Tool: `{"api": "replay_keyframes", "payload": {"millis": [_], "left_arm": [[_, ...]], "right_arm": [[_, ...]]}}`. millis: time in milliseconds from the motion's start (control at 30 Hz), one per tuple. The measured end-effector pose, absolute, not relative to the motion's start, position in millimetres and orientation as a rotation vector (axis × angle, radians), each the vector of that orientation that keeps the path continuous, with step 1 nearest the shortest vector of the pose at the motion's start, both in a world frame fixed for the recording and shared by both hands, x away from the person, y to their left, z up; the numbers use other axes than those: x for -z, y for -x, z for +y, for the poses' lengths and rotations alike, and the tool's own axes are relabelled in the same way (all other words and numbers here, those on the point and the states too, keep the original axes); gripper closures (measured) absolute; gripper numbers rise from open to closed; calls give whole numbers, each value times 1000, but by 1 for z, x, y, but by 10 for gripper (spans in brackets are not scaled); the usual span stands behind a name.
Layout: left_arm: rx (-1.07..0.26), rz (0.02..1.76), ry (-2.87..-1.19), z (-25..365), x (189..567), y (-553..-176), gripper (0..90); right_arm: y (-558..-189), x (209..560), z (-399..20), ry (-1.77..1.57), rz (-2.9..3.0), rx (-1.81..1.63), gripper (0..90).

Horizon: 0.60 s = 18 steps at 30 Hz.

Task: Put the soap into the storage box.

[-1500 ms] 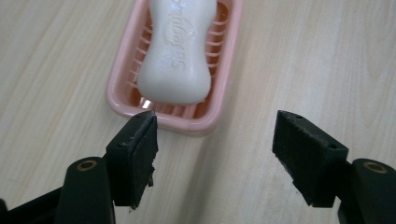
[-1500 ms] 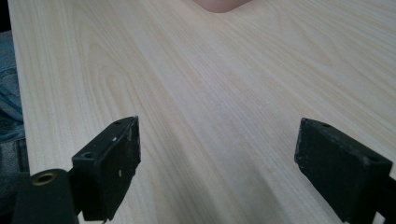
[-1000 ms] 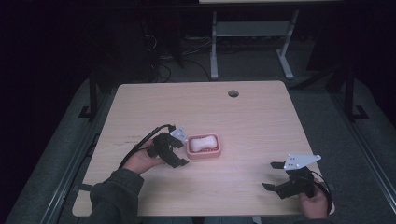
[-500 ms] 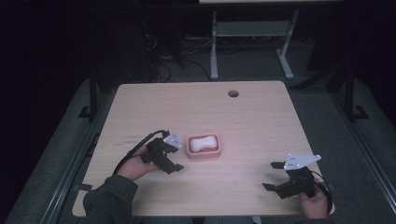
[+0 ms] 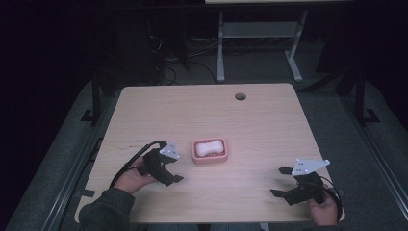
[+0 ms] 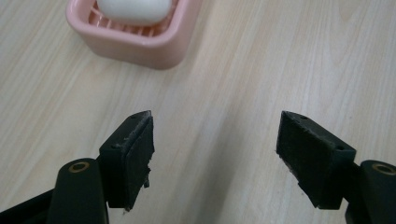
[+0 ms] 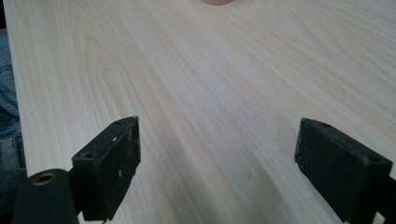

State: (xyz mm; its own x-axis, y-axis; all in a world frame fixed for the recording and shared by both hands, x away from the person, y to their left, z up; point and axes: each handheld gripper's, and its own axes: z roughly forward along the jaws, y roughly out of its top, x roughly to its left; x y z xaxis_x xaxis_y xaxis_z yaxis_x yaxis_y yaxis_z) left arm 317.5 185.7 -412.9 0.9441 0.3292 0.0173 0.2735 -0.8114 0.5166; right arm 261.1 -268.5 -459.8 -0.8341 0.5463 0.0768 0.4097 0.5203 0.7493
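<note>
A broad pale wooden bench (image 5: 260,125) with rounded corners and a small round cable hole (image 5: 240,96) near its far edge carries the action. Left of centre and toward the near half sits the pink rectangular plastic soap dish (image 5: 210,151), flat on the wood, with a white oval bar of soap (image 5: 210,147) lying in it. Just left of the dish, apart from it, the left gripper (image 5: 173,172) hangs low over the bench in the person's hand, its jaws having just been opening and now spread wide with nothing but bare wood between them; in the left gripper view the dish (image 6: 140,44) lies beyond and to the left of the pads. Well away at the near right, the right gripper (image 5: 280,182) is held over bare bench, released too, jaws wide and empty.
</note>
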Motion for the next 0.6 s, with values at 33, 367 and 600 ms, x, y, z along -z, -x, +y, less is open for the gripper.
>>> {"api": "replay_keyframes", "payload": {"millis": [33,367,600], "left_arm": [[-142,424,-2579,187,413,-317,273],[-145,454,-2543,201,419,-306,273],[-147,467,-2536,211,424,-296,272]], "right_arm": [[-261,460,-269,-819,2589,-1208,141],[-261,461,-268,-828,2595,-1199,141],[-261,462,-268,-821,2601,-1193,141]]}}
